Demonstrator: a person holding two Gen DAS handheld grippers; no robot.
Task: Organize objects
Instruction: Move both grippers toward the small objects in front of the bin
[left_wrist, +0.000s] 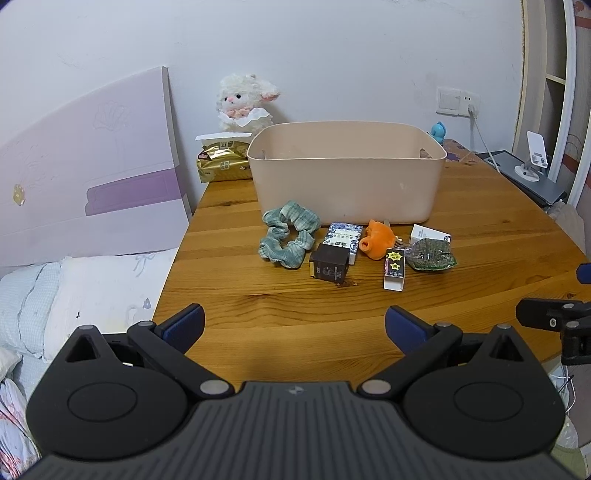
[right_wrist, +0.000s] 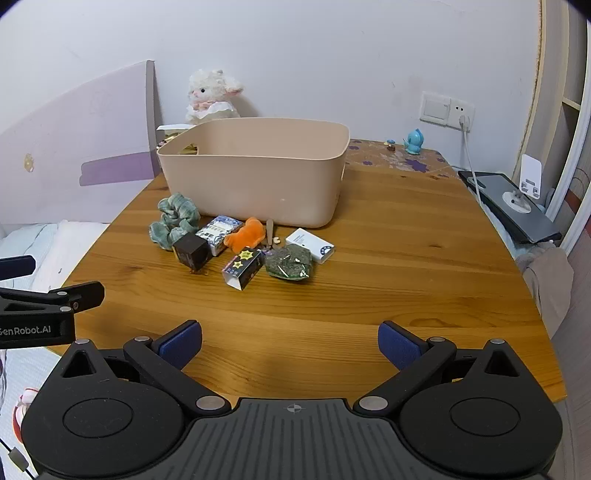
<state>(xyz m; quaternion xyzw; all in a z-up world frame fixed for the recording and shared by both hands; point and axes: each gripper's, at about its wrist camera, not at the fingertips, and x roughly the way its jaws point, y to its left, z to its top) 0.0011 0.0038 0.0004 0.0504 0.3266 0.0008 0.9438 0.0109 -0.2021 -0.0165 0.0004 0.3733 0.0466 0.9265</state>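
Note:
A beige plastic bin (left_wrist: 345, 184) (right_wrist: 255, 173) stands on the wooden table (left_wrist: 295, 302) (right_wrist: 369, 277). In front of it lie a green scrunchie (left_wrist: 288, 238) (right_wrist: 173, 221), a dark brown box (left_wrist: 330, 265) (right_wrist: 192, 252), a blue-and-white patterned box (left_wrist: 343, 236) (right_wrist: 218, 229), an orange toy (left_wrist: 378, 240) (right_wrist: 246, 234), a star-printed box (left_wrist: 394, 269) (right_wrist: 243, 268), a green pouch (left_wrist: 430, 255) (right_wrist: 290, 266) and a white box (left_wrist: 430, 233) (right_wrist: 309, 245). My left gripper (left_wrist: 294, 326) and right gripper (right_wrist: 290, 341) both hang open over the near table edge, holding nothing.
A plush lamb (left_wrist: 245, 101) and a gold tissue pack (left_wrist: 221, 160) stand behind the bin at the left. A bed (left_wrist: 74, 288) lies left of the table. At the far right are a blue figurine (right_wrist: 413, 142), a wall socket with a cable (right_wrist: 463, 122) and a phone stand (right_wrist: 526, 184).

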